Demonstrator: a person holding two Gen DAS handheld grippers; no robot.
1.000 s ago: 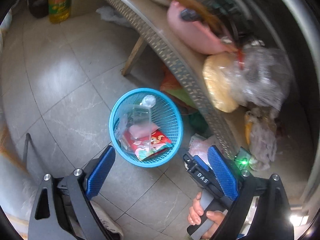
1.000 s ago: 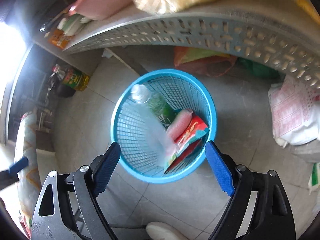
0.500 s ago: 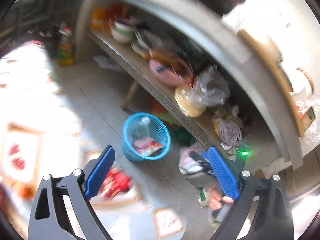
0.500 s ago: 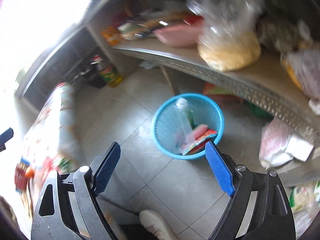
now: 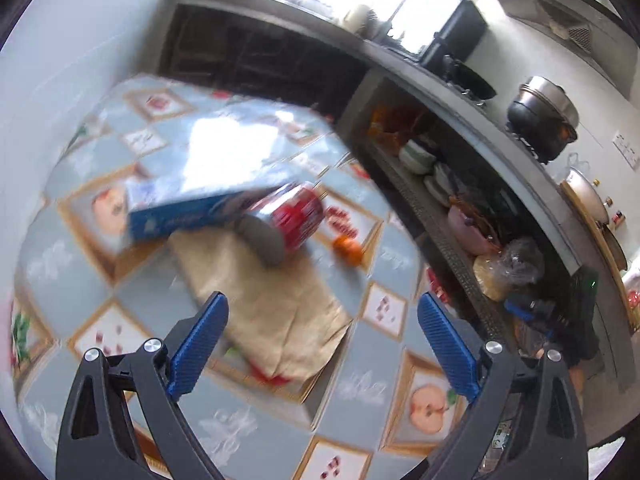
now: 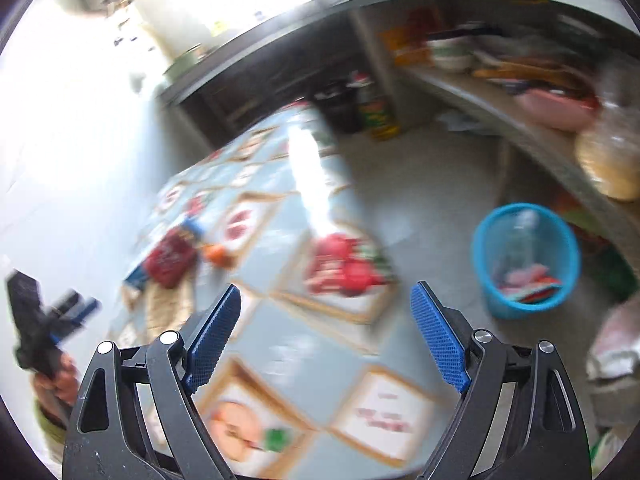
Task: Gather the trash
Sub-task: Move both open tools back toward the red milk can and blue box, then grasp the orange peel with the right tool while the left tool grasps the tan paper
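Observation:
A table with a blue fruit-patterned cloth point(image 5: 80, 272) fills the left wrist view. On it lie a blue box point(image 5: 192, 200), a red can point(image 5: 292, 216) on its side, a small orange thing point(image 5: 348, 248) and a beige mat point(image 5: 264, 304). My left gripper point(image 5: 322, 320) hangs open above the mat, with nothing between its fingers. My right gripper point(image 6: 326, 308) is open and empty over the table's near corner. The blue trash basket point(image 6: 520, 308) stands on the floor to its right, with a clear bottle point(image 6: 520, 236) and wrappers inside. The red can point(image 6: 170, 260) shows blurred at far left.
A counter with a low shelf point(image 5: 440, 208) of bowls, a pink basin and bags runs along the right. A pot point(image 5: 544, 112) sits on the stove. An oil bottle point(image 6: 376, 116) and a white sack point(image 6: 612, 344) stand on the floor. A hand holds the left gripper point(image 6: 40, 320).
Both grippers have risen and swung from above the basket toward the table. The basket has left the left wrist view and slid to the right in the right wrist view. Both stayed open.

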